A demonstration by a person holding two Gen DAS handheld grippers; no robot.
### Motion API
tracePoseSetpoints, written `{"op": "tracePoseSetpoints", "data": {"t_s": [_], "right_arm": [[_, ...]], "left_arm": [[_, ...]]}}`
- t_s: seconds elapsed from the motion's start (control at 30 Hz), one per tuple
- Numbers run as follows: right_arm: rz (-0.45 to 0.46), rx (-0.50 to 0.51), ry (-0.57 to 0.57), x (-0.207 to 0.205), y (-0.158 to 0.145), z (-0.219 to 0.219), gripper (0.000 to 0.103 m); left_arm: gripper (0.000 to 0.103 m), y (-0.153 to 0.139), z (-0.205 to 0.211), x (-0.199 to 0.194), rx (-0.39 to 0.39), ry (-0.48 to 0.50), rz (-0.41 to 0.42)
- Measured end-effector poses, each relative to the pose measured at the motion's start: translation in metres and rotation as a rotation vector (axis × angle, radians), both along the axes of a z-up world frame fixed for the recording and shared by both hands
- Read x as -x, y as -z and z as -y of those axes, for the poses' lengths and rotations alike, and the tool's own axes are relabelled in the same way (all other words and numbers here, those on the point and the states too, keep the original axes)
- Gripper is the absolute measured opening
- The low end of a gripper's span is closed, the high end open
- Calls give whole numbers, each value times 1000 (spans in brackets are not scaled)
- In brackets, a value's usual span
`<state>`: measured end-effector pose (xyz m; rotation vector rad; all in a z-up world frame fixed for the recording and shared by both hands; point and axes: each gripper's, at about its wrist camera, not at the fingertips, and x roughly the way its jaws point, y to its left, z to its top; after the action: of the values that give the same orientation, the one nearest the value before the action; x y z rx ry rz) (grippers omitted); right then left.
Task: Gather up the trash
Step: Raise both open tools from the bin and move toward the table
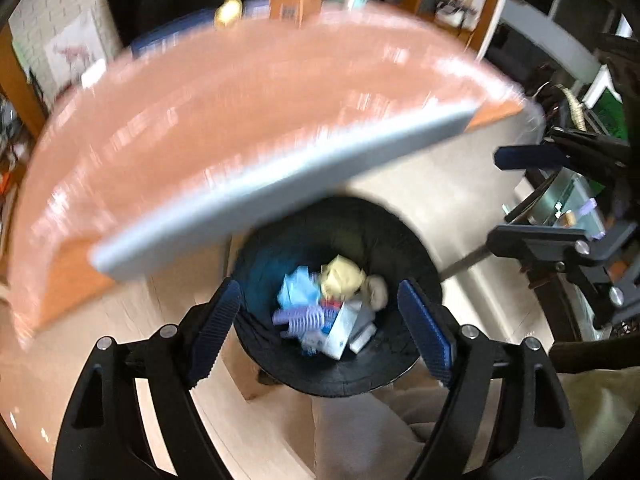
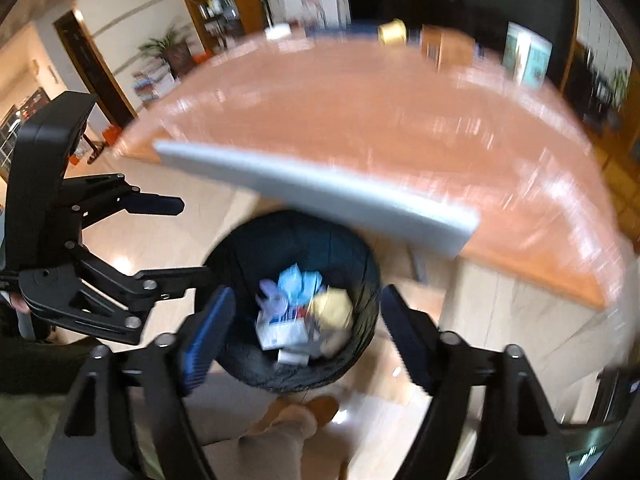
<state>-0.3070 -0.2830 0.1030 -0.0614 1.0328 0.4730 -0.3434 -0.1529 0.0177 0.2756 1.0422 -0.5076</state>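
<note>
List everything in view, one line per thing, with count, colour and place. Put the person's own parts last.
round black bin: one, black, on the floor below the table edge, between both grippers' fingers in view.
crumpled trash: several pieces, yellow, light blue, lilac, white and beige, inside the bin.
orange table with grey edge: one, above and behind the bin.
cardboard box: one, brown, far side of the table.
gold round object: one, beside the box; too blurred to identify.
teal-and-white box: one, far side of the table.
left gripper: one, black with blue pads, open, empty, over the bin.
right gripper: one, same colours, open, empty, over the bin.
</note>
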Motion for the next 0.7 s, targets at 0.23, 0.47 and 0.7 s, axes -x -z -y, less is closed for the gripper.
{"op": "tracePoseSetpoints", "data": {"t_s": [0.23,0.47,0.7], "right_arm": [[120,-29,162,-43,-37,23,94],[129,-124,306,-112,-42,46,98],[127,-93,361,-191,-32,46,98]], "left_arm": [[98,-62,-8,-41,53,-47,199],[98,-72,-18,-142,126,-126,189],[98,-73,-2,-234,63,-84,243]]}}
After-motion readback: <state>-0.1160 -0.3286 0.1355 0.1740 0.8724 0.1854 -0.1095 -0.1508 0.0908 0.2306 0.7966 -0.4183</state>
